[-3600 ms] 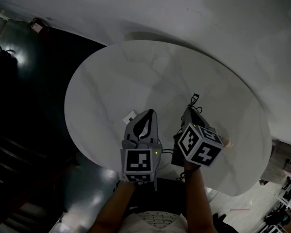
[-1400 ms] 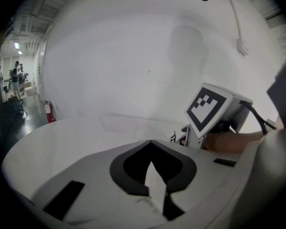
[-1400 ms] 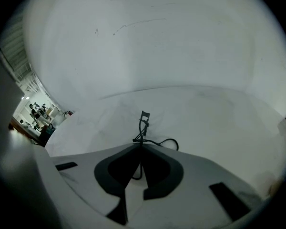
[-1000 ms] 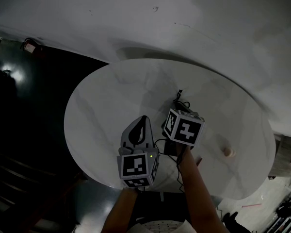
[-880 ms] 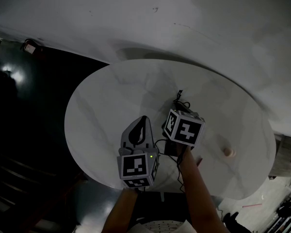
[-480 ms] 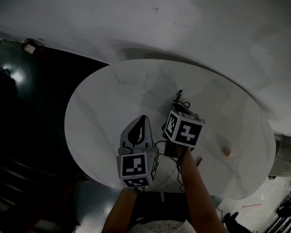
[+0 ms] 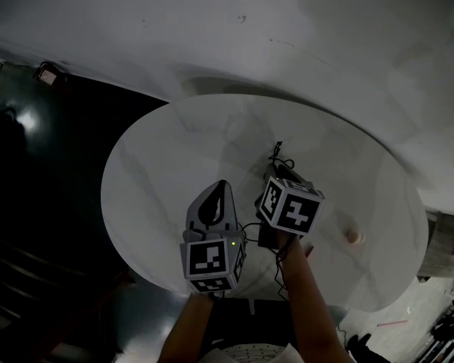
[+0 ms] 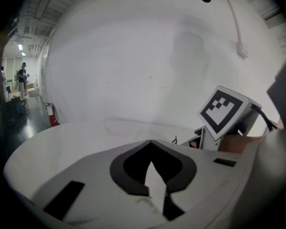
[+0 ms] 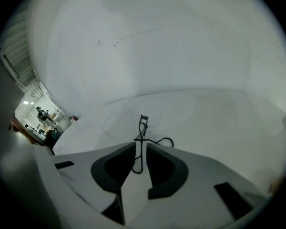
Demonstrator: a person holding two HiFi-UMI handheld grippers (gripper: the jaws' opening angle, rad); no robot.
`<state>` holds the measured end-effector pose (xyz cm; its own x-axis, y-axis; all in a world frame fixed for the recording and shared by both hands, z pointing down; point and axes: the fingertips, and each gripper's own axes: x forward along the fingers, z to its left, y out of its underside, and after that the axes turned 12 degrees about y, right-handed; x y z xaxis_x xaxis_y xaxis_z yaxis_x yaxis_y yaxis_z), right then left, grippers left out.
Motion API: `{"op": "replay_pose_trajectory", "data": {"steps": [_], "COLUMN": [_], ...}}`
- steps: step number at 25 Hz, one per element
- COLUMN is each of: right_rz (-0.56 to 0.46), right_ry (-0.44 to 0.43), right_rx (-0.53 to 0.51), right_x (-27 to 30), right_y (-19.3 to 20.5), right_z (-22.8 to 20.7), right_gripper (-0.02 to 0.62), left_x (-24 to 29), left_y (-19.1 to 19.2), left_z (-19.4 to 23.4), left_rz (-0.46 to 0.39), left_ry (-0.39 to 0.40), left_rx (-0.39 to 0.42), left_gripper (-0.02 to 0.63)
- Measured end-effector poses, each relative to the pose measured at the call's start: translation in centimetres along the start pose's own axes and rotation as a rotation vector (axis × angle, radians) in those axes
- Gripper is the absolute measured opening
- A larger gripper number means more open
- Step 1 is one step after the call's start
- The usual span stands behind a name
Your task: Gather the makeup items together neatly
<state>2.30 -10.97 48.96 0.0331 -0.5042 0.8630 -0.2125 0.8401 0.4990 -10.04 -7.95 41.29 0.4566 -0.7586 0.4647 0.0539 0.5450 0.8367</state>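
Note:
A black eyelash curler (image 9: 142,128) lies on the round white table (image 7: 159,165), its head pointing away from me; it also shows in the head view as a thin dark eyelash curler (image 7: 276,154). My right gripper (image 9: 140,145) points down at it, and its jaws have just been opening. One handle loop lies in the gap between them, with the pads not pressing on it. My left gripper (image 7: 223,185) hovers beside it on the left, shut and empty, and my left gripper (image 8: 151,141) has only bare table ahead.
A small beige item (image 7: 354,235) sits alone near the table's right edge. The table's near rim runs just below both hands. A dark floor (image 7: 45,203) lies to the left, and a pale wall (image 8: 133,56) stands behind the table.
Since the earliest frame the right gripper and the curler have shifted left, away from the beige item. Over the last second its cube has dipped slightly. The left gripper has stayed still.

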Motion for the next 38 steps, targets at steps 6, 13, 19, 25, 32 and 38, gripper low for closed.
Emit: {"op": "replay_pose_trajectory", "data": {"steps": [6,13,19,25,32,38], "right_rz": [-0.036,-0.055,-0.018,-0.028,-0.004,0.02], "right_ry": [-0.038,-0.158,-0.267,-0.323,-0.387,-0.428], "right_rx": [-0.01,-0.098,-0.178,-0.292,-0.43,-0.567], "right_x": [-2.1,-6.0,-7.9,-9.4,-10.4,-10.5], "right_y": [-0.4,1.7,5.3,7.3,10.7,13.9], "right_z": [0.5,3.8,7.2,9.9,12.4,13.7], "right_gripper": [0.104,0.104,0.152,0.155,0.198,0.265], "left_x": [-0.7,-3.5,-6.9,-10.0,-13.4,-15.4], "left_y": [-0.6,-1.1,-0.3,0.4,2.4,4.2], "left_z": [-0.5,-0.4,1.0,2.1,3.3,4.2], "left_rz": [-0.028,-0.054,-0.074,-0.111,-0.129,-0.131], "left_ry": [0.001,-0.02,-0.082,-0.141,-0.215,-0.265], "left_rx": [0.004,0.021,-0.007,-0.04,-0.088,-0.122], "left_gripper": [0.038,0.038,0.038,0.038,0.038,0.038]}}
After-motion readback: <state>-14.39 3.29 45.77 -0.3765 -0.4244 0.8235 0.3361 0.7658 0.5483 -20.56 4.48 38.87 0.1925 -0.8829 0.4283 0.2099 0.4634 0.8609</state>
